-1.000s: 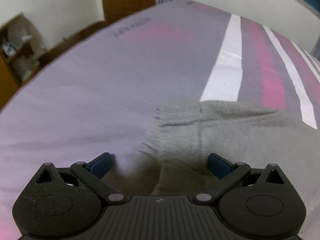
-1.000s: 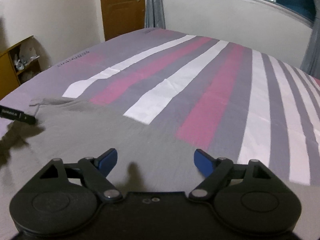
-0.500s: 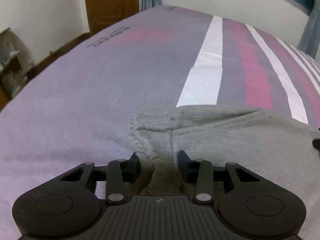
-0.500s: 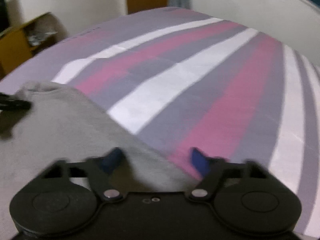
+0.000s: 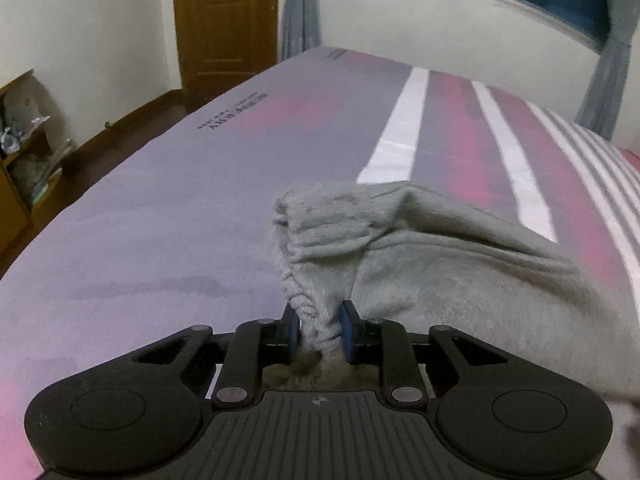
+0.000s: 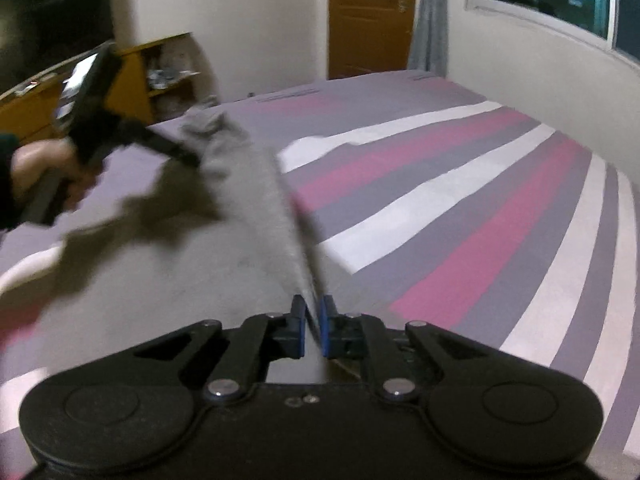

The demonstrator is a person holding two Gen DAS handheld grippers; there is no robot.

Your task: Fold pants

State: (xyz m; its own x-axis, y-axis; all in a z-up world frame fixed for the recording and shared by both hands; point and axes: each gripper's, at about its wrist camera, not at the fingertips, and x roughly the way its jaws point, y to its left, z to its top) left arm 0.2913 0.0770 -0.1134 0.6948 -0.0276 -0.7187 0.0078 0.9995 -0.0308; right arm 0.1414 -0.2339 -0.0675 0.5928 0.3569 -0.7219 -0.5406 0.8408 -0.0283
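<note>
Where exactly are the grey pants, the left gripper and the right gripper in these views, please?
grey pants (image 5: 460, 280): left wrist view, on the lifted cloth right of the pinch.
left gripper (image 5: 319, 330): left wrist view, between its blue pads, shut on the bunched hem.
right gripper (image 6: 313, 326): right wrist view, between its blue pads, clamping the cloth's edge.

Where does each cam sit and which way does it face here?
Left wrist: on the left gripper, looking along its fingers over the bed toward the door; gripper body shows.
Right wrist: on the right gripper, facing across the bed; the person's left hand shows.
Shared: grey pants, bed, door.
</note>
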